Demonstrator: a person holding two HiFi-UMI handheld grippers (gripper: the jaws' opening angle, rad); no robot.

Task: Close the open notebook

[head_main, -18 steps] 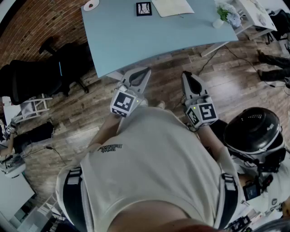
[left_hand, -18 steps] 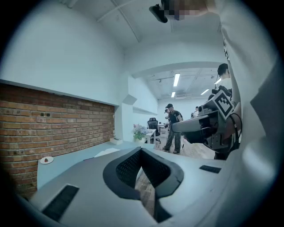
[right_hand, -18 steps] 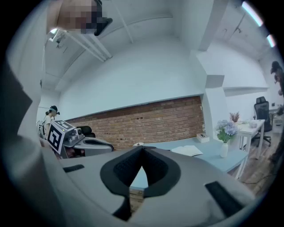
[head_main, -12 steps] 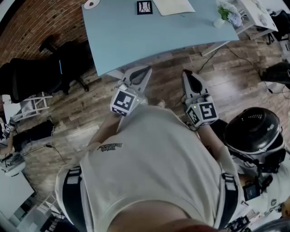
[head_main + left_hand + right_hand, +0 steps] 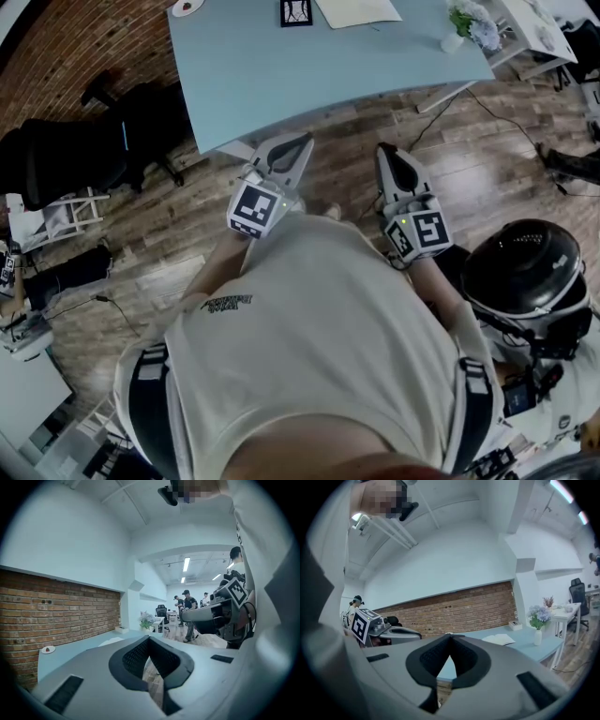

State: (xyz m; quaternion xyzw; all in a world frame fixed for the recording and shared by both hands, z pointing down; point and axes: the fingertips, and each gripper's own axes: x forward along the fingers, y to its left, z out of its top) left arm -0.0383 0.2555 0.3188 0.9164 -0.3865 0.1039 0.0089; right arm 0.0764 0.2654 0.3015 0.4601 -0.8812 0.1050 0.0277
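Note:
The open notebook (image 5: 356,11) lies with its pale pages up at the far side of the light blue table (image 5: 281,84); the right gripper view shows the notebook (image 5: 499,639) flat on the tabletop. Both grippers hang over the wooden floor in front of my body, short of the table's near edge. My left gripper (image 5: 302,142) is shut with nothing in it, its tips meeting (image 5: 149,638). My right gripper (image 5: 385,153) is likewise shut and empty (image 5: 450,636). Neither touches the table or the notebook.
On the table stand a black marker card (image 5: 296,13), a small white dish (image 5: 187,9) and a vase of flowers (image 5: 469,28). A black office chair (image 5: 66,159) is at the left, a black helmet (image 5: 525,272) at my right. People stand in the background (image 5: 187,606).
Both grippers stay where they were, shut. A person's legs at the right edge of the floor have shifted.

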